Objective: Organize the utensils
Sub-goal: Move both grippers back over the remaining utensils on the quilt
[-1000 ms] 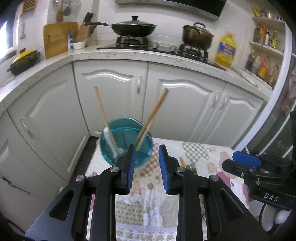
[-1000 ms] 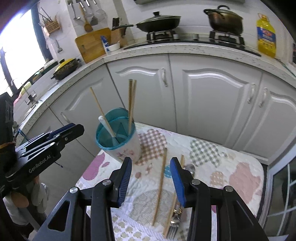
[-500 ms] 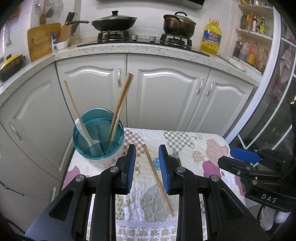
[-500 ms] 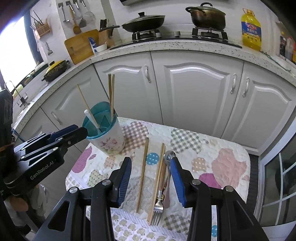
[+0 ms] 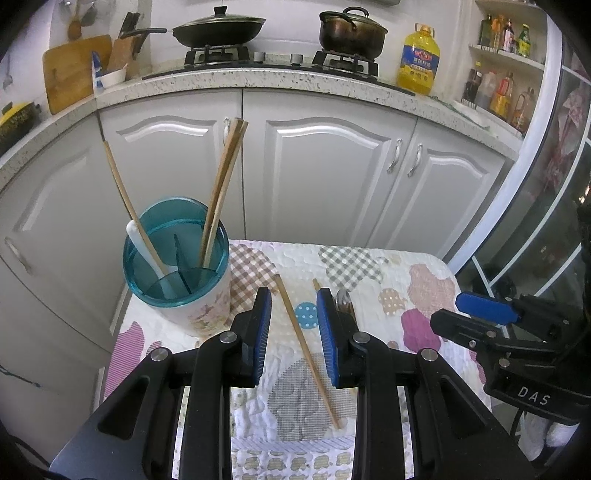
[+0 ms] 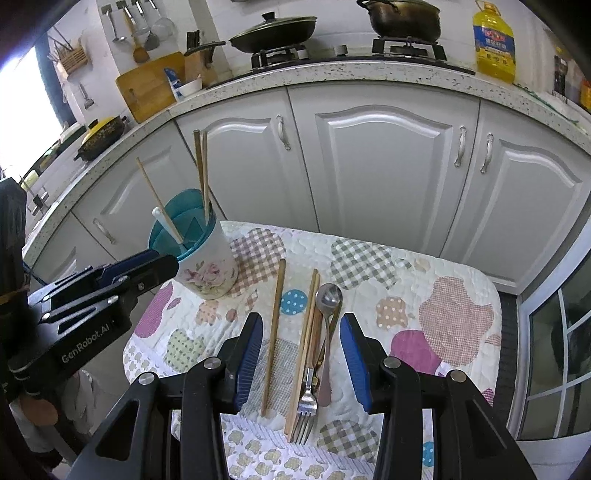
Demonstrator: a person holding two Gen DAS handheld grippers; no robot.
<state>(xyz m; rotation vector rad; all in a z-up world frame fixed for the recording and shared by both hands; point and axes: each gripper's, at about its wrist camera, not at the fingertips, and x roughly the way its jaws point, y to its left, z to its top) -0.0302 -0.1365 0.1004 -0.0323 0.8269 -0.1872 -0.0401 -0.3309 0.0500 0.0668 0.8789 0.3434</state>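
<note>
A teal-rimmed floral utensil cup point(image 5: 192, 295) point(image 6: 207, 269) stands at the table's far left, holding three wooden chopsticks point(image 5: 221, 184) and a white spoon point(image 5: 147, 251). On the quilted cloth lie a single chopstick point(image 5: 306, 350) point(image 6: 273, 332), more chopsticks point(image 6: 306, 343), a metal spoon point(image 6: 327, 314) and a fork point(image 6: 306, 402). My left gripper point(image 5: 293, 332) is open and empty above the single chopstick. My right gripper point(image 6: 301, 354) is open and empty above the utensil pile.
The small table point(image 6: 443, 332) has a patchwork cloth and stands before white cabinets point(image 6: 369, 166). Its edges drop to the floor on all sides. The counter behind carries a wok point(image 5: 218, 29), a pot point(image 5: 351, 27) and an oil bottle point(image 5: 419, 59).
Both grippers have drawn back and up from the cup toward the table's near side. The loose chopsticks, spoon and fork have come into view beneath them.
</note>
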